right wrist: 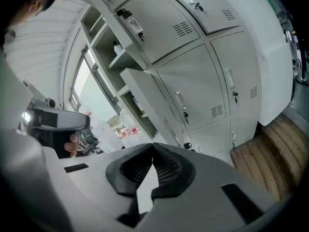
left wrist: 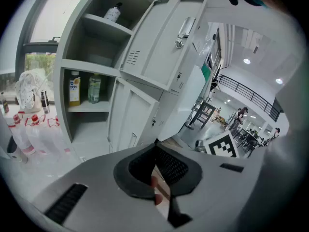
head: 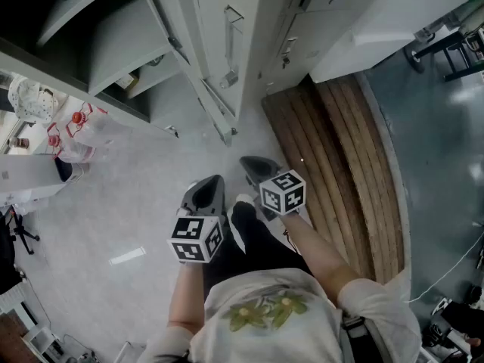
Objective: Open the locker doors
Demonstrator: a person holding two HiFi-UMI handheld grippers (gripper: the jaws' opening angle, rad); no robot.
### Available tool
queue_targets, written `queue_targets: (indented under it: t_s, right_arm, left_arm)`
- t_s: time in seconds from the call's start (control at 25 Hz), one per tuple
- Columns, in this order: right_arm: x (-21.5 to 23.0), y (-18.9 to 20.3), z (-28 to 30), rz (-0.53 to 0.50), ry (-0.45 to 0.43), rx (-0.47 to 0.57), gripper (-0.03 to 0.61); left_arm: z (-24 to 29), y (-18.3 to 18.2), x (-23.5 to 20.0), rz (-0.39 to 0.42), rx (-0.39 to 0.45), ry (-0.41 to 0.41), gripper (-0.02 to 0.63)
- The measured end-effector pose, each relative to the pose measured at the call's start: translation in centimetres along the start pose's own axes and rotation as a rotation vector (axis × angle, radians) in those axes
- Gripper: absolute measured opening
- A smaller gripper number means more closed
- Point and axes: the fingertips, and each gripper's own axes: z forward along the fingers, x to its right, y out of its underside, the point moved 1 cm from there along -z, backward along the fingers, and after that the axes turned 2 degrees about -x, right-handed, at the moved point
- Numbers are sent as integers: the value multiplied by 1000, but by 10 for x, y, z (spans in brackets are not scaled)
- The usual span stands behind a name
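Two tools, both clamped shut on nothing: the left tool [head: 216,180] and right tool [head: 247,161] hung well short of the lockers [head: 219,6]. The closed doors [right wrist: 198,88] sat at the lockers' right side, handles [right wrist: 179,102] upright, so the right tool looked nearer to me.

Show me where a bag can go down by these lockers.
Bare: the grey floor between the open locker door and the person, and the wooden bench below the closed lockers. Crowded: the left edge, with water bottles and a white bag.
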Motion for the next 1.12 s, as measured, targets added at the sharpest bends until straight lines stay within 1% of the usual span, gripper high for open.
queue_targets:
  t_s: [0.08, 0.2, 0.44, 0.64, 0.88, 1.04, 1.12]
  right_arm:
    - [-14, -1, -13, 23, -26, 23, 31]
    - [-34, -7, -33, 29, -58, 53, 31]
    - [-68, -25, -67, -2, -117, 91, 31]
    - [-84, -45, -89, 0, -135, 127, 31]
    - [-99, -66, -101, -67, -160, 133, 31]
    - [-109, -77, -105, -82, -170, 146, 31]
    - [-114, -81, -107, -90, -172, 156, 31]
  left_arm:
    - [-2, -2, 5, 15, -6, 2, 31]
    - [-6, -4, 13, 39, -15, 3, 29]
    - [-18, -16, 24, 74, -12, -1, 29]
    - [-33, -29, 31, 97, 6, -10, 29]
    - [-47, -49, 40, 112, 55, -14, 29]
    - [-58, -56, 40, 99, 84, -23, 29]
    - [-63, -56, 39, 93, 85, -25, 29]
